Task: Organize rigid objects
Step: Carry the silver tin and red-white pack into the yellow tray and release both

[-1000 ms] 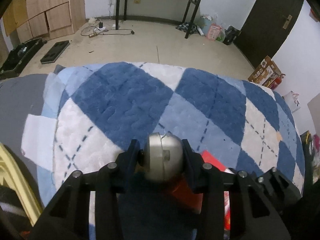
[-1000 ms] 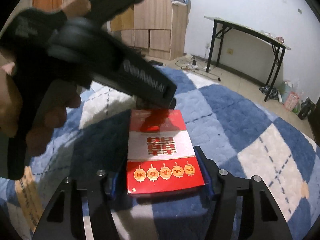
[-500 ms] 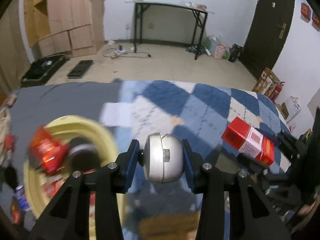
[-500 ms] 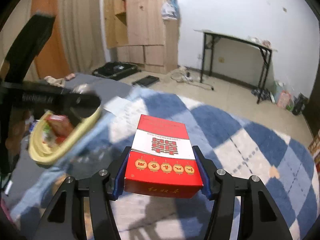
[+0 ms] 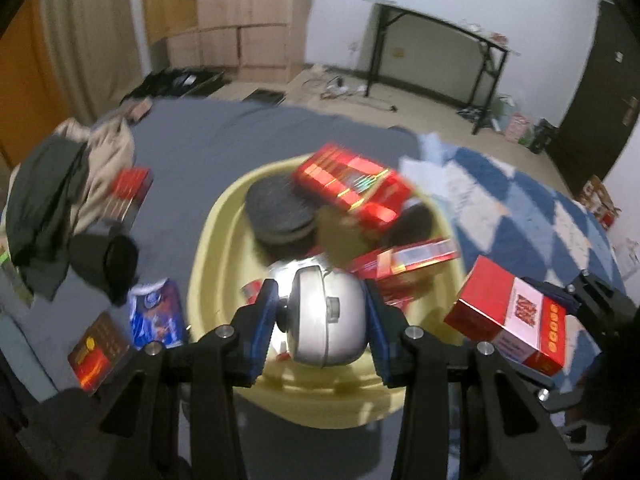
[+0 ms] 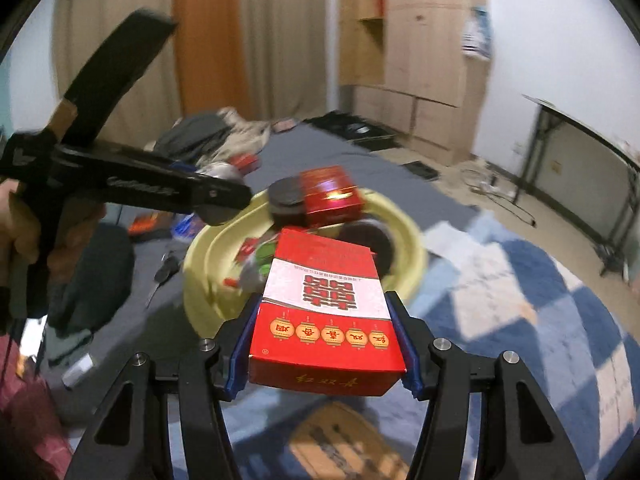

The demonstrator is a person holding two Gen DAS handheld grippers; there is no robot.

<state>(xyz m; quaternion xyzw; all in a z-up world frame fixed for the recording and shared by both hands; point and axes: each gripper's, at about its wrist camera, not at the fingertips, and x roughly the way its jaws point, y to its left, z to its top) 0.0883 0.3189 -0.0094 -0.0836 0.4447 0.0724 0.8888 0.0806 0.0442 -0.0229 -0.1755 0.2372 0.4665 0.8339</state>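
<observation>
My left gripper is shut on a round silver metal object and holds it over the near rim of a yellow basin. The basin holds red boxes and dark round lids. My right gripper is shut on a red and white box, held above the bed just right of the basin. That box also shows in the left wrist view. The left gripper shows in the right wrist view above the basin's left side.
Loose items lie left of the basin on the grey sheet: a blue packet, a red box, a small red-brown box and a clothes pile. A blue and white checked blanket lies right. A cardboard piece lies below.
Both grippers have swung left from the checked blanket to the yellow basin, each still holding its object. The basin now fills the middle of both views.
</observation>
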